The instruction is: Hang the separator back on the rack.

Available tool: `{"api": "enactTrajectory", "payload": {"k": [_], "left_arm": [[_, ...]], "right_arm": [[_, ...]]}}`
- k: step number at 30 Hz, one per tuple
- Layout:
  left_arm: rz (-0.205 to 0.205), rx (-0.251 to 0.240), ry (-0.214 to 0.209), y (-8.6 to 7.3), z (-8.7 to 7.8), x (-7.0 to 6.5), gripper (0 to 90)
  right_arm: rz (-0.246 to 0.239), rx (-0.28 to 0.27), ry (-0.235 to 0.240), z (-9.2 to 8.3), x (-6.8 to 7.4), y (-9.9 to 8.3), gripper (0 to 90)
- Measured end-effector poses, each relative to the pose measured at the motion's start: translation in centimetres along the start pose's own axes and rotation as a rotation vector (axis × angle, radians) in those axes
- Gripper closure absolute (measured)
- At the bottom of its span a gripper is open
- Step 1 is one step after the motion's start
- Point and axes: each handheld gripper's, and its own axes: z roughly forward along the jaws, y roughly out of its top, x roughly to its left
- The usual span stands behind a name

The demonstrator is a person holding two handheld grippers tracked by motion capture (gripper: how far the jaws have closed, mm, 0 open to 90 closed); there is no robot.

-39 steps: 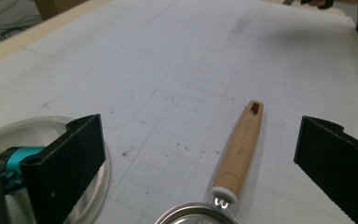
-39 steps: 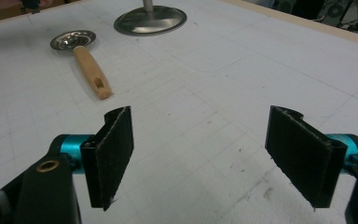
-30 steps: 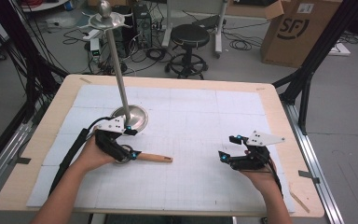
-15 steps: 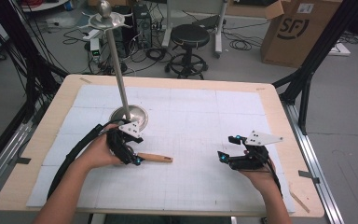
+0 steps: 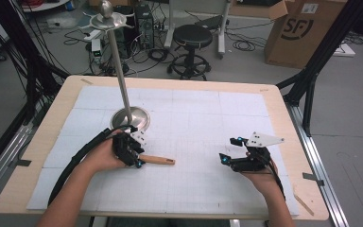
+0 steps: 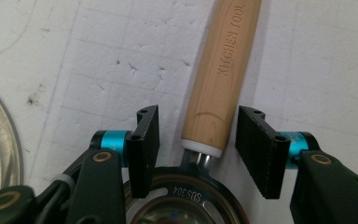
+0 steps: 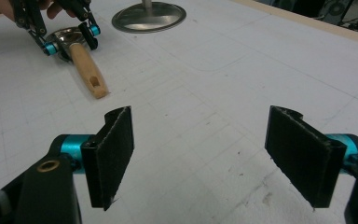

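A kitchen tool with a light wooden handle (image 5: 158, 160) and a steel head lies on the white mat, left of centre. My left gripper (image 5: 134, 158) stands over the handle's steel end. In the left gripper view the handle (image 6: 223, 70), stamped "KITCHEN TOOL", runs up between the jaws of the left gripper (image 6: 198, 149), above the steel head (image 6: 186, 198). The jaws have just been closing; a small gap remains on each side, so the pads are not pressing on the wood. My right gripper (image 5: 227, 150) rests open on the mat at the right, and in its own view the right gripper (image 7: 200, 158) has nothing between its pads.
A tall metal stand rises from a round base (image 5: 131, 118) just behind the left hand, its pole (image 5: 118, 66) ending in a hooked top. The base (image 7: 149, 17) lies beyond the tool (image 7: 86, 67) in the right gripper view. The wooden table edge (image 5: 283, 118) frames the mat.
The left gripper has shifted slightly right onto the tool's handle end and its jaws have narrowed around the handle. The right gripper and the tool have stayed put.
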Motion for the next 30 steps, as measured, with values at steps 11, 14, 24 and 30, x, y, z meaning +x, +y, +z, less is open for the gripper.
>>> {"api": "enactTrajectory", "payload": {"k": [11, 14, 24, 30], "left_arm": [[0.024, 0.021, -0.007, 0.31, -0.01, -0.48, 64.1], [0.022, 0.019, -0.005, 0.25, -0.01, -0.53, 64.6], [0.024, 0.021, -0.002, 0.29, -0.12, -0.81, 68.9], [0.009, -0.017, 0.000, -0.31, -0.91, -0.52, 68.9]], "right_arm": [[-0.004, 0.005, 0.001, 0.24, 0.18, 0.13, 23.3], [-0.005, 0.008, 0.000, 0.31, 0.15, 0.14, 23.4], [-0.008, 0.003, 0.003, 0.26, 0.23, 0.21, 23.7], [-0.009, 0.005, 0.003, 0.32, 0.15, 0.20, 23.8]]}}
